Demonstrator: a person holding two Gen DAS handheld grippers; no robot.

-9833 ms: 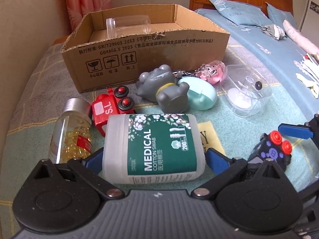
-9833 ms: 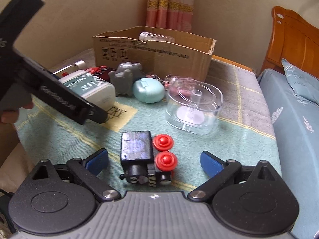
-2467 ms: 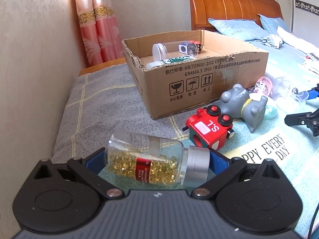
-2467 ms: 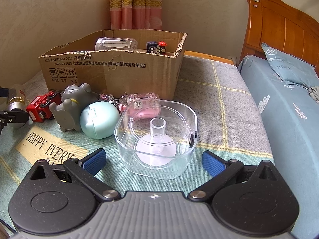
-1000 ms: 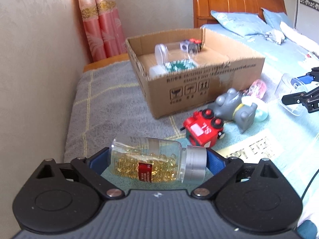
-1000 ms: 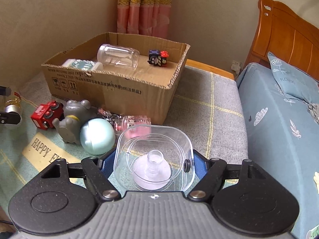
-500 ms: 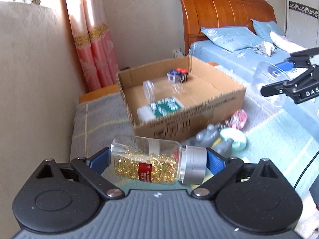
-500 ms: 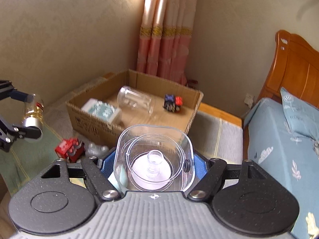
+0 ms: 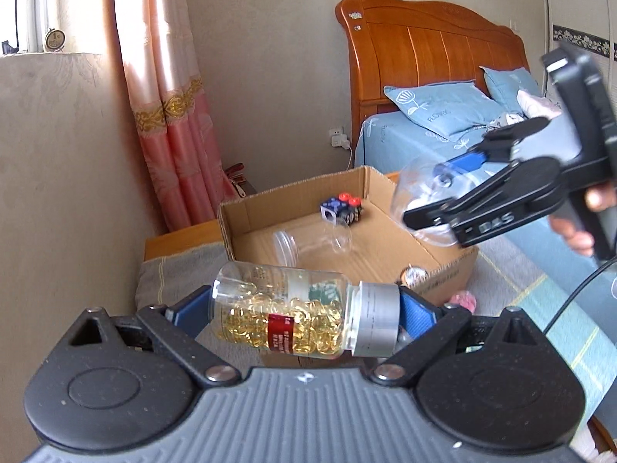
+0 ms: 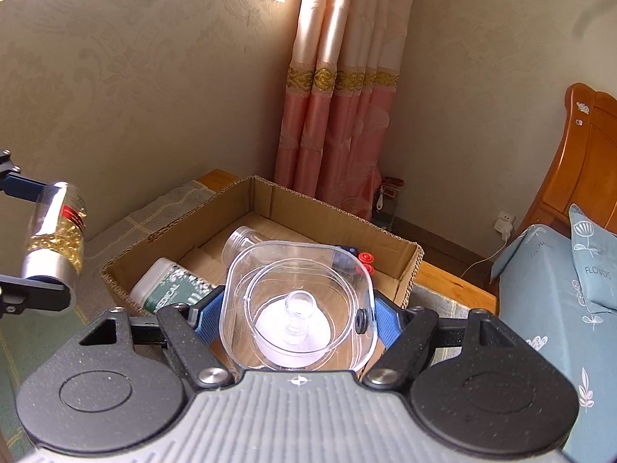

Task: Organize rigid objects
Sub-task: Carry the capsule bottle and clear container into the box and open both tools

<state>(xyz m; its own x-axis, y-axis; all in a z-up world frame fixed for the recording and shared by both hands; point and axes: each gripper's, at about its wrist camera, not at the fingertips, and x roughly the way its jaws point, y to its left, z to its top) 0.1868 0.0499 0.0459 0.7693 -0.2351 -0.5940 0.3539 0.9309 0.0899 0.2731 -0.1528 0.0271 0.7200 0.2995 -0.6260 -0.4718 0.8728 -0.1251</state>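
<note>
Capsule bottle (image 9: 304,314), lying sideways, pinched end to end in left hand-held gripper (image 9: 304,308), held above cardboard box (image 9: 443,266). Right hand-held gripper (image 10: 297,318) clamps clear container (image 10: 297,305) over box w/ clear jar (image 9: 312,241), dice toy (image 9: 341,208), cotton-swab tub (image 10: 169,287) inside.

Ahead of and below the left gripper (image 9: 304,308), which clasps the capsule bottle (image 9: 293,312), sits the cardboard box (image 9: 443,266). In it lie an empty jar (image 9: 312,241), a toy cube (image 9: 341,210) behind, and the swab tub (image 10: 169,289). The right gripper (image 10: 297,316) holds the clear container (image 10: 297,308) above the box.
</note>
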